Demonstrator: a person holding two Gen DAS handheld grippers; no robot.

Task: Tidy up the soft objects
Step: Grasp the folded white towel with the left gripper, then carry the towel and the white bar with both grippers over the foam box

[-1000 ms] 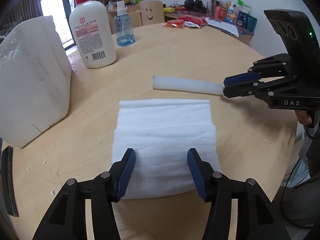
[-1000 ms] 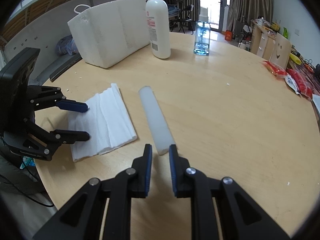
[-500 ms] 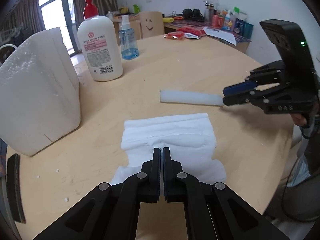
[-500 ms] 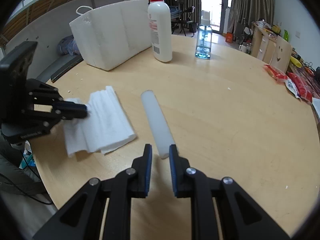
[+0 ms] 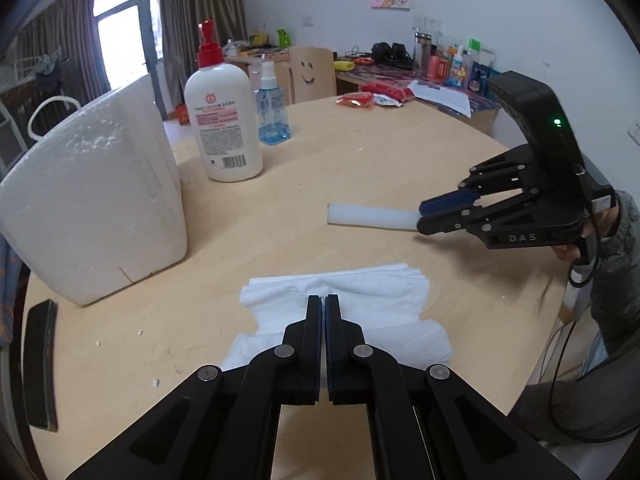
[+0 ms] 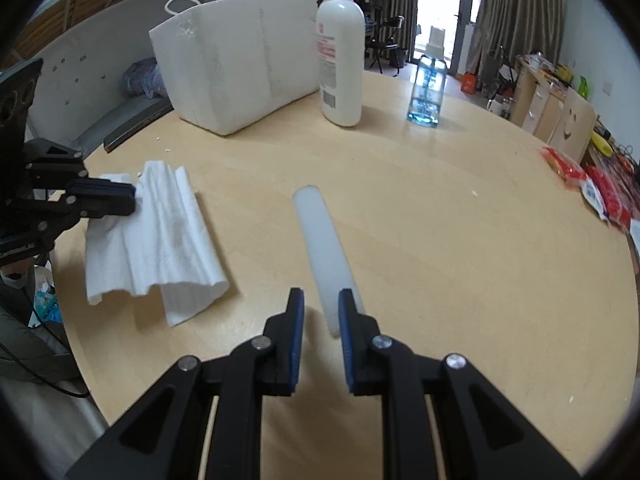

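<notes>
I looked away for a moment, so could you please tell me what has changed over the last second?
The left tool shut on the tissue and lifted its near edge, bunching it. The right tool has just been opening slightly around the foam stick, which has not moved. The foam box and bottles stayed put.

Round wooden table (image 5: 360,168): tissue (image 5: 360,304), foam stick (image 5: 368,215), bottles.

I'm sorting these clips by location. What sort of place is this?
Probably a lived-in home room, not a lab: a round wooden table bearing a lotion pump bottle, curtained balcony doors, and a cluttered side desk.
</notes>
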